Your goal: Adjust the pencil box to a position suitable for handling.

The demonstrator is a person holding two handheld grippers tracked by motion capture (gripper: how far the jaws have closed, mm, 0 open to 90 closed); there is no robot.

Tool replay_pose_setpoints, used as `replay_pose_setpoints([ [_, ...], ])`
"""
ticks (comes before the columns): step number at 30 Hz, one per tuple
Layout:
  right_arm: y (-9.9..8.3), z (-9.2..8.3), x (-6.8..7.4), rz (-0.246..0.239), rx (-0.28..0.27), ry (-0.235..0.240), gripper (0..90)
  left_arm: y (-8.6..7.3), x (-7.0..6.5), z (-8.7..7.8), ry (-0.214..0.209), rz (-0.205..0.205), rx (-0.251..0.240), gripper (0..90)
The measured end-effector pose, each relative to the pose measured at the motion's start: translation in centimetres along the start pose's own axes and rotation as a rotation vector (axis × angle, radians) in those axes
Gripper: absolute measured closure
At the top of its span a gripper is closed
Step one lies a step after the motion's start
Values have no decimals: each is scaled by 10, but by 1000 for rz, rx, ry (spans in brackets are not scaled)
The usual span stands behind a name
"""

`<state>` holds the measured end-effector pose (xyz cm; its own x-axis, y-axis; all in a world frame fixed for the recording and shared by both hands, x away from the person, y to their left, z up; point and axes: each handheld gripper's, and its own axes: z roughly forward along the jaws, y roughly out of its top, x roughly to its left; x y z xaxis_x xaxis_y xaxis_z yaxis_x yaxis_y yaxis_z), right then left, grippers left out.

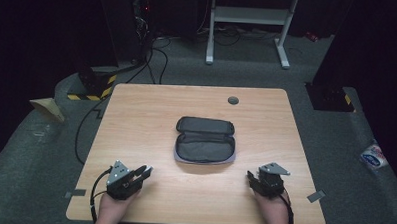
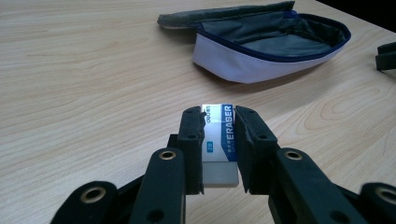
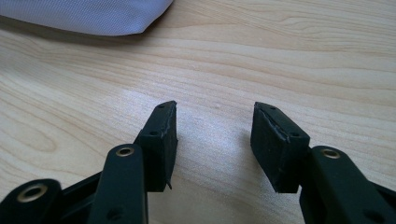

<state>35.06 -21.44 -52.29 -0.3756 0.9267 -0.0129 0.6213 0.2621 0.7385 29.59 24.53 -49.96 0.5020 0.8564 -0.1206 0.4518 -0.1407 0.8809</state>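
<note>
An open pencil case (image 1: 204,139), dark grey inside with a pale lilac outer shell, lies in the middle of the table; it also shows ahead in the left gripper view (image 2: 261,44). My left gripper (image 1: 145,172) sits near the front left of the table, shut on a white eraser (image 2: 218,140) with a blue printed sleeve, held just above the wood. My right gripper (image 1: 250,178) rests near the front right, open, with bare wood between its fingertips (image 3: 215,140). A corner of the case (image 3: 88,16) lies beyond it.
A wooden table (image 1: 136,115) holds a small grey round cap (image 1: 233,99) near its far edge. Beyond it are grey carpet, cables, a white frame stand (image 1: 249,23) and a packet (image 1: 374,156) on the floor at right.
</note>
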Motion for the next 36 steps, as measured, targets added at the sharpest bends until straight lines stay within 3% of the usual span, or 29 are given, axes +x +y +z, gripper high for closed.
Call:
replay_pose_setpoints([
  [16,0,0,0,-5,-1,2,506,20,-9,10,13,8,-16,728],
  [26,0,0,0,-3,-1,1,507,36,-13,11,3,24,-43,729],
  [36,0,0,0,-1,0,0,508,55,-23,22,-20,40,-57,728],
])
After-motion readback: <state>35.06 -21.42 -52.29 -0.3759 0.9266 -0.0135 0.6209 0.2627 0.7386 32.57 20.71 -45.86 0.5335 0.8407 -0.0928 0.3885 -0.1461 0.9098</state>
